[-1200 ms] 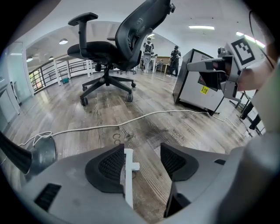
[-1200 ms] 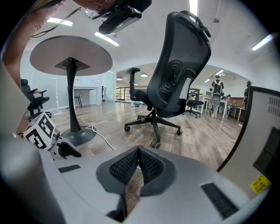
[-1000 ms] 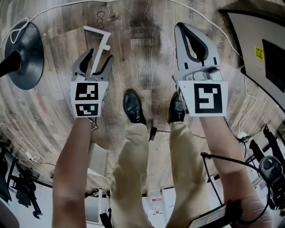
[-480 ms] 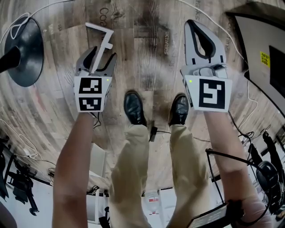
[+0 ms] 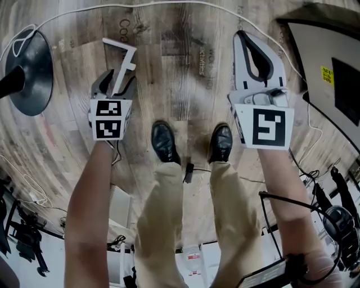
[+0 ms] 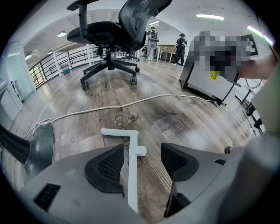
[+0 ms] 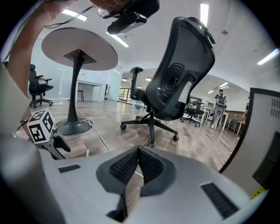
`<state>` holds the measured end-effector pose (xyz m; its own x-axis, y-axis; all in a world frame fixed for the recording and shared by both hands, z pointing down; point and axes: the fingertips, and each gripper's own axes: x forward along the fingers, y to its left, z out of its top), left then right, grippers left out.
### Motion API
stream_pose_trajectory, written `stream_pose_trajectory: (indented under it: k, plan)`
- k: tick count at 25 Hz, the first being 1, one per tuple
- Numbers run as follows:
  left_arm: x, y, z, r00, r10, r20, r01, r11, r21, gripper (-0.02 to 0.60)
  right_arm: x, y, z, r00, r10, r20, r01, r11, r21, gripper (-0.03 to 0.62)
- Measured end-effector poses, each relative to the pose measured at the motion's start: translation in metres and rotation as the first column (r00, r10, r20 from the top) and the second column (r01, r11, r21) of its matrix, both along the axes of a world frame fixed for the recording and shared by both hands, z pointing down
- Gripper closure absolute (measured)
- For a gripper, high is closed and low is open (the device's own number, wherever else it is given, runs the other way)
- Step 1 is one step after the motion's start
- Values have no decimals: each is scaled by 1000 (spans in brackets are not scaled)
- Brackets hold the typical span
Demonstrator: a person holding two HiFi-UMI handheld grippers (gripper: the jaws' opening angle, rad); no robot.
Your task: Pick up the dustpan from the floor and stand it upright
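A thin white L-shaped bar (image 5: 121, 56), apparently the dustpan's handle, runs between the jaws of my left gripper (image 5: 121, 77). In the left gripper view the bar (image 6: 131, 162) lies along the left pad (image 6: 109, 164), and the right pad (image 6: 177, 159) stands clear of it, so that gripper (image 6: 142, 153) is open. The pan itself is not visible. My right gripper (image 5: 241, 35) hangs over bare wood floor to the right, shut, its pads (image 7: 127, 166) pressed together on nothing.
A black round table base (image 5: 31, 62) sits at the left, and a white cable (image 5: 169, 4) crosses the floor beyond. A grey cabinet (image 5: 326, 62) stands at the right. A black office chair (image 6: 118, 35) is farther off. The person's shoes (image 5: 163, 143) are below the grippers.
Both grippers have drifted a little farther from the body, and the feet have shifted. The white bar has stayed between the left jaws. The right gripper has stayed shut.
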<state>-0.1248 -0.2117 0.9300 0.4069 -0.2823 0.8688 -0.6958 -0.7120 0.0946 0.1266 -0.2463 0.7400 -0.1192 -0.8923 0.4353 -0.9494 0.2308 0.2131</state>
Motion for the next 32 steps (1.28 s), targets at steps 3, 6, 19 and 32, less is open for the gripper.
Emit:
stream_pose_trajectory:
  k: [3, 6, 19, 32]
  plan:
    - [-3, -2, 5, 1000, -7, 1, 7, 1000, -3, 318, 5, 2, 1, 1000, 7, -1, -7, 1000, -6, 591]
    - [-4, -3, 9, 1000, -3, 5, 3, 1000, -7, 318, 7, 6, 3, 1000, 18, 4, -18, 1000, -6, 591]
    - [-10, 1, 30, 999, 13, 33, -11, 998, -67, 370, 16, 16, 5, 999, 32, -3, -32, 999, -12, 591]
    - [-14, 2, 49, 997, 35, 63, -26, 991, -134, 418, 30, 21, 4, 998, 56, -14, -56, 998, -25, 591]
